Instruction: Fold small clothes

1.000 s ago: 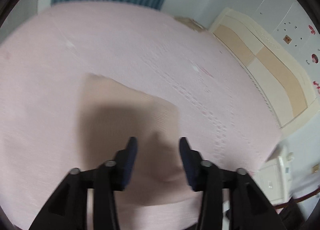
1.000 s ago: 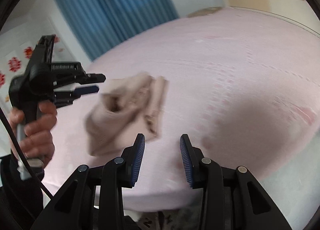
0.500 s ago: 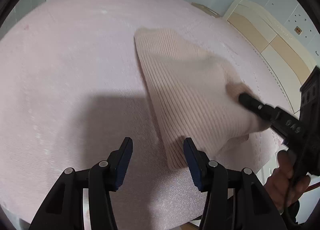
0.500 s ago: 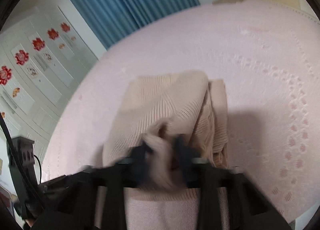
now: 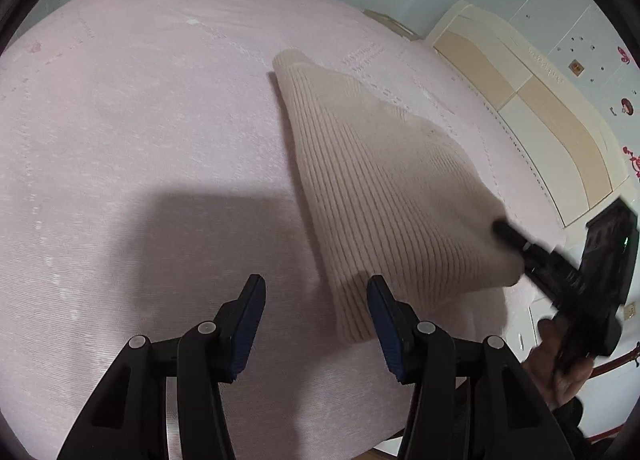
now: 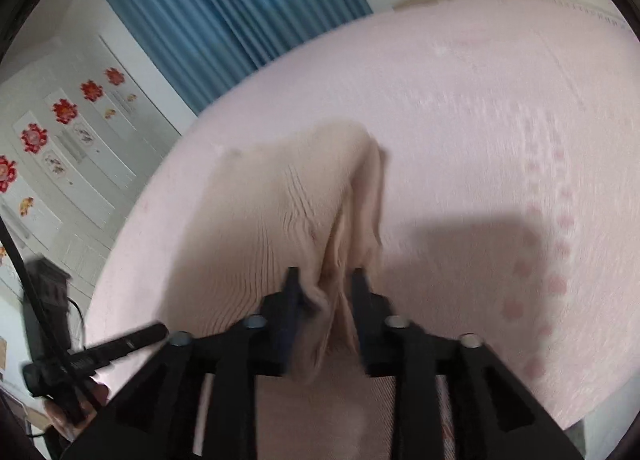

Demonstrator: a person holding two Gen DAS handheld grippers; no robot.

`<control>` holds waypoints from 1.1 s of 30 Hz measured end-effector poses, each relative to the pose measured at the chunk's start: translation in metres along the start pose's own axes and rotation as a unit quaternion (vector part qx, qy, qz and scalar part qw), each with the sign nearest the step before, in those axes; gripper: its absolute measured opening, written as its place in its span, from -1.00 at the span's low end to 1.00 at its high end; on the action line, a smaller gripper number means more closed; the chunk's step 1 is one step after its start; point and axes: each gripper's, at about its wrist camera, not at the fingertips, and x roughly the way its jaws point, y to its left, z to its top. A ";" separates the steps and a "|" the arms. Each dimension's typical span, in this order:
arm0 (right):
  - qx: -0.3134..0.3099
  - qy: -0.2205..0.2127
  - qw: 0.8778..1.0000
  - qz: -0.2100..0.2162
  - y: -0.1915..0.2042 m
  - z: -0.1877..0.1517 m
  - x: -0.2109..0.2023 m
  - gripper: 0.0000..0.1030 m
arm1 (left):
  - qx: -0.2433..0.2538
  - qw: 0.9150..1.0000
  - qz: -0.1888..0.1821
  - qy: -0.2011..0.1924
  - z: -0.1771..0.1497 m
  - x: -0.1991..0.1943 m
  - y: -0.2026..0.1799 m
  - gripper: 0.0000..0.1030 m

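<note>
Since a second ago, both of my hand-held grippers have come down toward the bed [image 5: 140,140], and the beige ribbed knit garment [image 5: 380,196] that was then bunched now lies spread, with its near right end lifted.

Starting at the left of the left wrist view, the pink bedspread lies bare under a dark shadow. My left hand-held gripper [image 5: 316,320] hovers over it with its jaws apart and nothing between them; the garment's near edge sits just beside its right finger. Further right, the garment stretches from a far rounded corner on the bed toward the near right, where my right hand-held gripper [image 5: 516,240] has hold of its raised end. Beyond that on the right stands a cream and tan headboard [image 5: 532,108].

In the right wrist view, a blue curtain [image 6: 240,12] hangs at the far left. Bunched folds of the garment [image 6: 280,212] sit between the right hand-held gripper's [image 6: 326,280] jaws, which are opening; the picture is blurred, but the cloth looks pinched there.
</note>
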 end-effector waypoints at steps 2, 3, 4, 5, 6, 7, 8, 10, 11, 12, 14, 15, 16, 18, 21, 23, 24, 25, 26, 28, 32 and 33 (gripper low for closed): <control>-0.006 -0.005 1.000 -0.005 0.005 0.016 0.008 -0.15 | -0.014 1.000 -0.001 -0.007 0.001 -0.005 0.006 -0.02; -0.001 0.003 1.000 -0.009 0.006 0.023 0.017 -0.14 | -0.022 1.000 -0.003 -0.009 0.002 -0.007 0.010 -0.02; 0.007 0.011 1.000 -0.015 0.005 0.029 0.024 -0.14 | -0.028 1.000 -0.003 -0.010 0.002 -0.008 0.013 -0.02; 0.016 0.021 0.999 -0.023 0.005 0.035 0.033 -0.14 | -0.032 0.999 -0.003 -0.011 0.002 -0.010 0.016 -0.02; 0.020 0.029 0.999 -0.030 0.008 0.041 0.041 -0.14 | -0.034 0.999 -0.002 -0.012 0.002 -0.008 0.017 -0.02; 0.020 0.033 0.999 -0.037 0.010 0.043 0.049 -0.31 | -0.034 0.999 -0.002 -0.014 0.004 -0.010 0.018 -0.02; 0.010 0.031 0.999 -0.042 0.014 0.047 0.051 -0.50 | -0.034 0.999 -0.001 -0.015 0.004 -0.011 0.020 -0.02; -0.021 0.003 1.000 -0.020 0.021 0.051 0.036 -0.79 | -0.030 0.999 -0.001 -0.017 0.004 -0.016 0.023 -0.02; -0.035 -0.028 0.999 0.005 0.022 0.052 0.019 -0.80 | -0.028 0.999 -0.002 -0.018 0.004 -0.016 0.021 -0.02; -0.046 -0.044 0.998 0.015 0.022 0.051 0.010 -0.80 | -0.023 1.000 -0.002 -0.019 0.005 -0.016 0.019 -0.02; -0.047 -0.046 0.998 -0.003 0.012 0.048 0.009 -0.80 | -0.016 1.000 -0.005 -0.019 0.004 -0.018 0.016 -0.02; -0.040 -0.028 0.999 -0.018 0.004 0.044 0.018 -0.81 | -0.012 1.000 -0.007 -0.016 0.004 -0.017 0.013 -0.02; -0.030 -0.001 0.999 -0.037 -0.005 0.038 0.031 -0.81 | -0.005 1.000 -0.006 -0.010 0.003 -0.016 0.009 -0.02; -0.005 0.021 0.999 -0.049 -0.023 0.029 0.048 -0.75 | 0.008 1.000 0.001 -0.007 0.001 -0.014 0.002 -0.02; 0.004 0.012 0.999 -0.044 -0.023 0.032 0.029 -0.32 | 0.042 0.999 0.017 -0.006 -0.009 -0.015 -0.014 -0.02; 0.008 0.005 0.999 -0.032 -0.021 0.030 0.008 -0.30 | 0.058 0.998 0.027 -0.006 -0.015 -0.015 -0.022 -0.02; 0.003 -0.001 1.000 -0.030 -0.020 0.028 -0.003 -0.29 | 0.065 0.997 0.030 -0.006 -0.018 -0.015 -0.027 -0.02; -0.008 -0.005 0.999 -0.031 -0.017 0.025 -0.012 -0.27 | 0.073 0.997 0.033 -0.005 -0.022 -0.015 -0.032 -0.04; -0.024 -0.005 0.999 -0.035 -0.016 0.020 -0.025 -0.26 | 0.082 0.996 0.036 -0.004 -0.026 -0.014 -0.036 -0.05; -0.054 0.001 0.998 -0.037 -0.014 0.009 -0.043 -0.25 | 0.094 0.995 0.038 -0.005 -0.034 -0.012 -0.044 -0.05; -0.105 0.009 0.994 -0.023 0.002 -0.022 -0.064 -0.25 | 0.122 0.991 0.058 -0.005 -0.045 -0.004 -0.062 -0.05; -0.110 0.008 0.994 -0.016 0.005 -0.028 -0.067 -0.24 | 0.127 0.990 0.061 -0.005 -0.048 -0.001 -0.065 -0.05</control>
